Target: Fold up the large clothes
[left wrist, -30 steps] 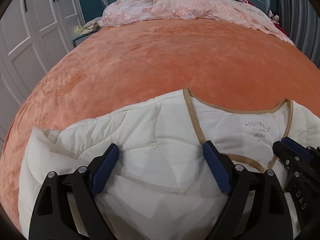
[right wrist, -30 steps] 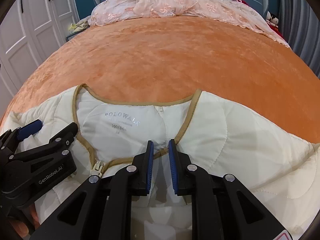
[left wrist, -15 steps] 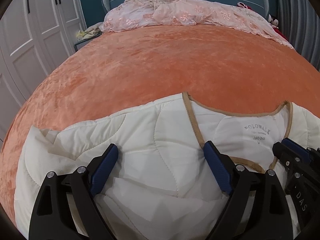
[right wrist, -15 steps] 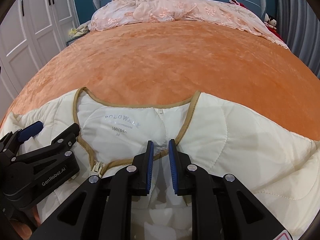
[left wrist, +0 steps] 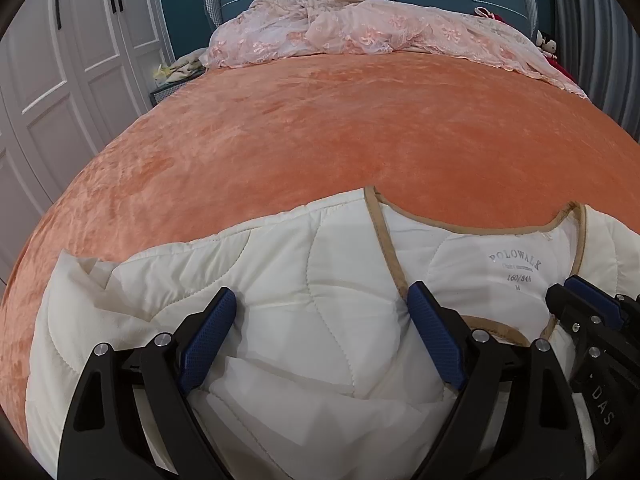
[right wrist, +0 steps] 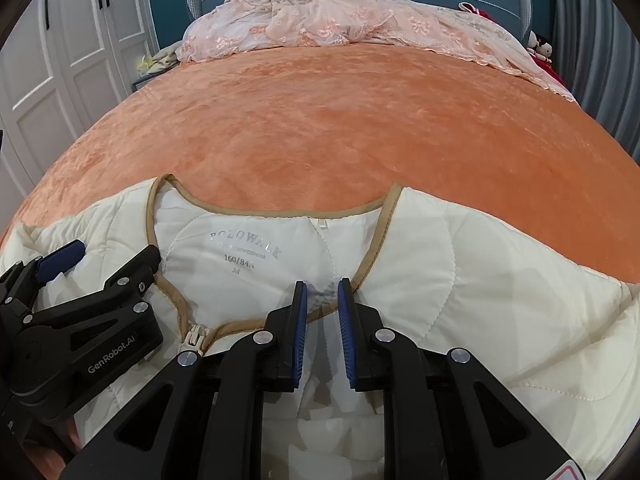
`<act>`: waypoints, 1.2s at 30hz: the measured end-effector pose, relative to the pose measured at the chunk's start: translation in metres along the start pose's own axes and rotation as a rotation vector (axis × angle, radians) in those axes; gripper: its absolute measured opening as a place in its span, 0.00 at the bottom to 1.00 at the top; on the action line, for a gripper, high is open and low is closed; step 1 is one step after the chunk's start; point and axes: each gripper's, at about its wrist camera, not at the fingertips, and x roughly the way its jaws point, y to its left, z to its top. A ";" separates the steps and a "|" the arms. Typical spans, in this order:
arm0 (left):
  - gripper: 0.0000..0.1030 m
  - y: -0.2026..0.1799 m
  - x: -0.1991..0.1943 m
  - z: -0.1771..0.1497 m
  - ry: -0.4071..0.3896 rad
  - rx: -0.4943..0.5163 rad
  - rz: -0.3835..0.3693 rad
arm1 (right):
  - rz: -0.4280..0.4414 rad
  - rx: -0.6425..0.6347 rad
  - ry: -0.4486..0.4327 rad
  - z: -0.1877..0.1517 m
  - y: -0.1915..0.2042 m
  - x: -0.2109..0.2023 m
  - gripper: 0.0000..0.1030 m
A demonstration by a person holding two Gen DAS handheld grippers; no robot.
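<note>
On the near end of the orange bedspread (left wrist: 320,128) lies the cream quilted jacket (left wrist: 304,272), collar toward the headboard and its tan-trimmed neckline (right wrist: 276,210) showing the printed label. At its left shoulder the left gripper (left wrist: 320,324) hangs with jaws spread wide over the padded front panel, pads clear of the fabric and holding nothing. Further right, by the neckline's front opening, the right gripper (right wrist: 322,316) is nearly closed; a bit of white lining sits in the narrow gap, but whether it is truly pinched I cannot tell. To fold cleanly, I would judge each gripper should take a full bite of both layers at matching shoulder points, then lift evenly so the slippery padding does not bunch. Pink lace bedding (left wrist: 360,28) lies well apart.
</note>
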 end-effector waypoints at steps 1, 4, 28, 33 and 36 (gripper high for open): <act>0.83 0.000 0.000 0.000 -0.001 0.000 0.000 | 0.000 0.000 -0.001 0.000 0.000 0.000 0.16; 0.83 0.000 0.001 0.000 -0.002 -0.002 0.001 | -0.005 0.000 -0.007 0.000 0.001 0.000 0.16; 0.95 0.193 -0.217 -0.167 0.236 -0.227 -0.146 | -0.055 0.183 -0.019 -0.207 -0.145 -0.300 0.74; 0.95 0.241 -0.260 -0.251 0.336 -0.363 -0.184 | 0.009 0.312 0.138 -0.302 -0.171 -0.335 0.74; 0.94 0.242 -0.270 -0.276 0.352 -0.428 -0.249 | 0.090 0.409 0.174 -0.334 -0.170 -0.338 0.74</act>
